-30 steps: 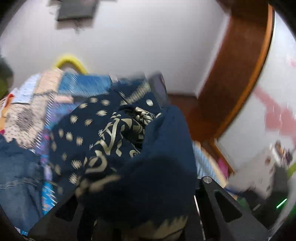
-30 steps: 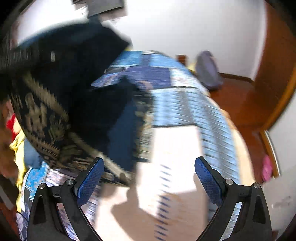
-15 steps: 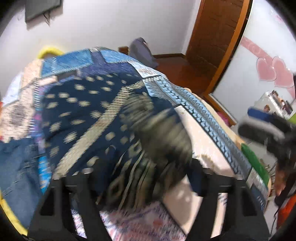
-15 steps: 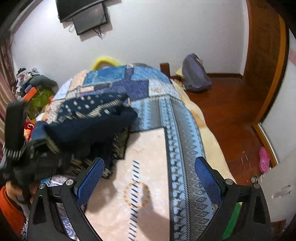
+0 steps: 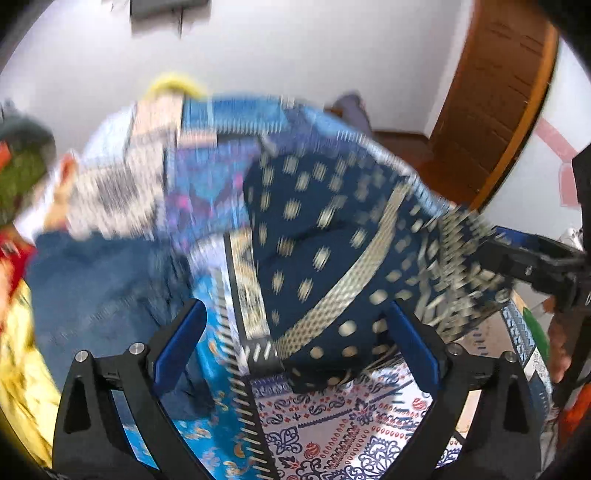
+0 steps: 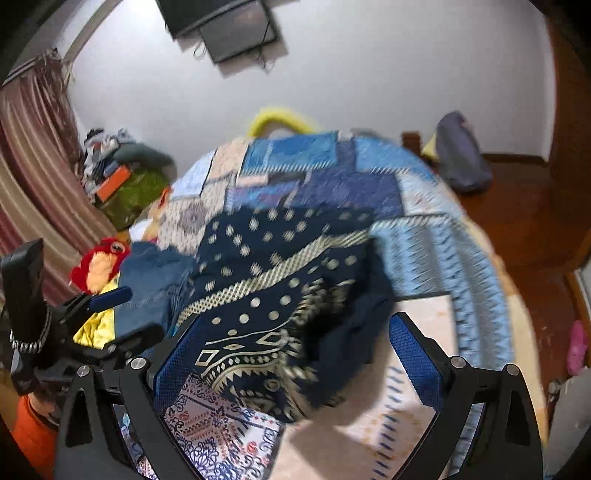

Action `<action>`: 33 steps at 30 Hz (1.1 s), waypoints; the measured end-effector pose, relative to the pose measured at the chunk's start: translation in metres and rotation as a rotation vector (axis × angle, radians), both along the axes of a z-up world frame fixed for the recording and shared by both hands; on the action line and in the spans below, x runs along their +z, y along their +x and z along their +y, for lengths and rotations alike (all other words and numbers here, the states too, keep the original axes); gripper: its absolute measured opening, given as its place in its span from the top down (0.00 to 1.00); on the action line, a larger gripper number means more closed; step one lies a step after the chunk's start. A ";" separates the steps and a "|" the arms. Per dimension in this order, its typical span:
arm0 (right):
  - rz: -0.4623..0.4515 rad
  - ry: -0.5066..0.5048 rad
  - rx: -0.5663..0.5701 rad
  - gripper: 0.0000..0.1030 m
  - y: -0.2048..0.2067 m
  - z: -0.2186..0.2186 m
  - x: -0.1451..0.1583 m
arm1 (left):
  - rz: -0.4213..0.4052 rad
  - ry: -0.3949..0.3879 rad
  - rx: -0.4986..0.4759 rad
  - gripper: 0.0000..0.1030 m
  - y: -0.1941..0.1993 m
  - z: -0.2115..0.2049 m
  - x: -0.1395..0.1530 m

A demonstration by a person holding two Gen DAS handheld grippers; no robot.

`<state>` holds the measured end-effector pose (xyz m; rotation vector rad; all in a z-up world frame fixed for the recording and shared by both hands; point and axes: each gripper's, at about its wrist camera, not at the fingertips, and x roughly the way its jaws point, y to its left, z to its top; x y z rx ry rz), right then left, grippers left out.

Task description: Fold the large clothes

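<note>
Left wrist view was motion-smeared: patchwork bedspread and jeans streaked, detail unreadable. Navy patterned cloth blurred at its fringed right end, where it met the right gripper; contact there couldn't be told, jaws not resolvable. Wall-mounted screen cut by top edge. Right wrist view: cloth's near edge blurred, its lower part hidden behind the gripper finger. Left gripper partly cut off at left. Pink item on floor too small to identify.

Patchwork bed: navy garment, jeans on top.
</note>
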<state>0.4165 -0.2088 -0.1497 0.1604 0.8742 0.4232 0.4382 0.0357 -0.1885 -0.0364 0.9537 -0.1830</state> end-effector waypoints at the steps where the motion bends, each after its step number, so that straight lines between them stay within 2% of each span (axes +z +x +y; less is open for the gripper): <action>1: 0.036 -0.015 0.004 0.05 0.007 0.008 -0.013 | 0.043 -0.001 0.000 0.04 0.005 0.001 -0.015; 4: 0.131 -0.050 -0.005 0.05 0.017 0.014 -0.050 | 0.067 -0.057 0.000 0.00 0.002 0.005 -0.038; 7: 0.178 -0.085 -0.031 0.05 0.016 0.002 -0.078 | 0.077 -0.085 0.000 0.00 -0.004 0.008 -0.048; 11: 0.248 -0.040 -0.067 0.05 0.006 -0.036 -0.104 | 0.096 -0.031 -0.018 0.00 -0.018 0.007 -0.061; 12: 0.262 -0.029 -0.073 0.05 0.003 -0.045 -0.106 | 0.104 0.010 -0.013 0.00 -0.023 0.007 -0.063; 14: 0.253 -0.052 -0.085 0.05 -0.005 -0.057 -0.103 | 0.093 0.097 -0.005 0.00 -0.034 0.005 -0.063; 17: 0.230 -0.106 -0.095 0.05 -0.015 -0.068 -0.092 | 0.065 0.146 0.003 0.00 -0.044 0.010 -0.057; 21: 0.195 -0.085 -0.085 0.04 -0.021 -0.074 -0.069 | 0.018 0.104 0.007 0.00 -0.050 0.018 -0.034; 26: 0.134 -0.004 -0.050 0.04 -0.014 -0.068 -0.039 | -0.045 0.003 -0.003 0.00 -0.035 0.019 0.004; 30: 0.178 0.038 -0.025 0.04 0.006 -0.053 -0.045 | -0.040 -0.070 -0.015 0.00 -0.004 0.015 0.010; 33: 0.239 0.038 0.012 0.04 0.025 -0.042 -0.065 | -0.004 -0.131 -0.020 0.00 0.024 0.012 -0.002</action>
